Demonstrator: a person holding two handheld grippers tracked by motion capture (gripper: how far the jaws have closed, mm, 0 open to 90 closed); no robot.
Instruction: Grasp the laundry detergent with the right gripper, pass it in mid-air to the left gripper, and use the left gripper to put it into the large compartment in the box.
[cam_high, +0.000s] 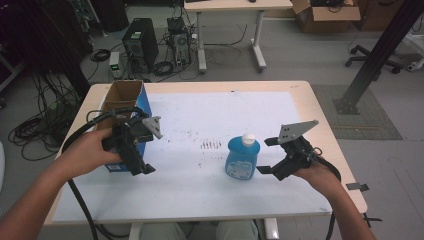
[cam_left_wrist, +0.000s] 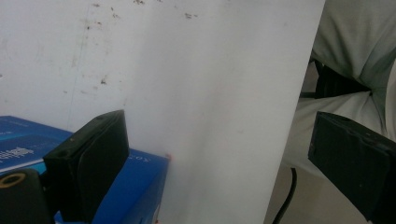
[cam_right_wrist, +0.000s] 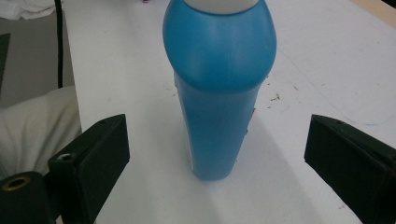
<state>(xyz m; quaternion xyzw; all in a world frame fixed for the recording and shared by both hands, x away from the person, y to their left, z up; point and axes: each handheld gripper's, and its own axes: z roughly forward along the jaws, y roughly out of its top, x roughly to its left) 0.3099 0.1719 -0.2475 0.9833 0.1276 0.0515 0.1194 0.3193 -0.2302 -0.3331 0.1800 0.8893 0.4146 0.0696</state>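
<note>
The blue bottle (cam_high: 242, 159) you are reaching for stands upright on the white sheet (cam_high: 200, 115) that covers the table (cam_high: 320, 125), a little right of the middle and near your edge, with its white cap (cam_high: 248, 138) on. Judge it as smooth moulded plastic: the walls will likely give a little under pressure and the glossy skin may slip, and since you cannot see the fill level through the opaque blue, expect some weight and lift gently at first. In the right gripper view the body (cam_right_wrist: 215, 116) swells into a broad rounded shoulder up top and narrows to a straighter lower section; take hold there, across the straight part below the shoulder, where the flat pads can seat squarely and the bulge above would stop the bottle sliding down through them. Avoid the cap and the curved shoulder, where the jaws would tend to ride off. Your right gripper (cam_high: 270, 156) sits just beside the bottle on its right, jaws spread wide on either side of the body and touching nothing yet, so close slowly and evenly to keep from tipping it. Your left gripper (cam_high: 142, 150) is well apart, next to the open blue cardboard box (cam_high: 125, 97) at the table's left, its jaws likewise spread and empty; the box corner (cam_left_wrist: 140, 182) lies just beside one jaw.
</note>
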